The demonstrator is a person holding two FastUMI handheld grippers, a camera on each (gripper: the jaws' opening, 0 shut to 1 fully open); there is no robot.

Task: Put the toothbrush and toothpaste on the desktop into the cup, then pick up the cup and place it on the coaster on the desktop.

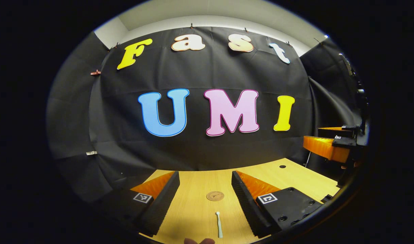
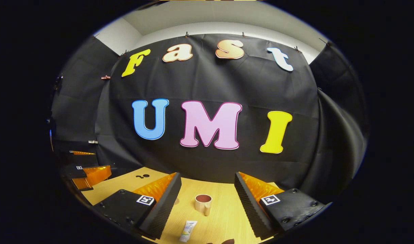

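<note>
Both grippers are held above the bench w/ fingers spread wide and nothing between them: left gripper (image 1: pixel 205 183) in the left gripper view, right gripper (image 2: pixel 207 183) in the right gripper view. No item has been picked yet, so the task is judged to be at its very start.

Task items: the toothbrush (image 1: pixel 219 224) is seen lying flat near the bench's near edge, handle pointing roughly away toward the coaster (image 1: pixel 215 196), which sits farther in toward the back edge, apart from the brush. In the right gripper view the toothpaste (image 2: pixel 188 231) lies flat close to the near edge, and the cup (image 2: pixel 203 204) stands upright just beyond it, not touching.

Containers: the cup is open at the top; as far as its inside can be seen, nothing is in it. Nothing rests on the coaster.

Risks, as judgement:
- Brush is thin and flat on the bench; a grasp could slip or the fingertips could scrape the surface if brought down too steep.
- Tube is near the cup; a wide approach could knock the cup over or shove it.
- Long items dropped in off-centre could tip the cup, esp. when it's carried to the coaster.
- The grippers could clash if both are moved to the cup at once.
</note>
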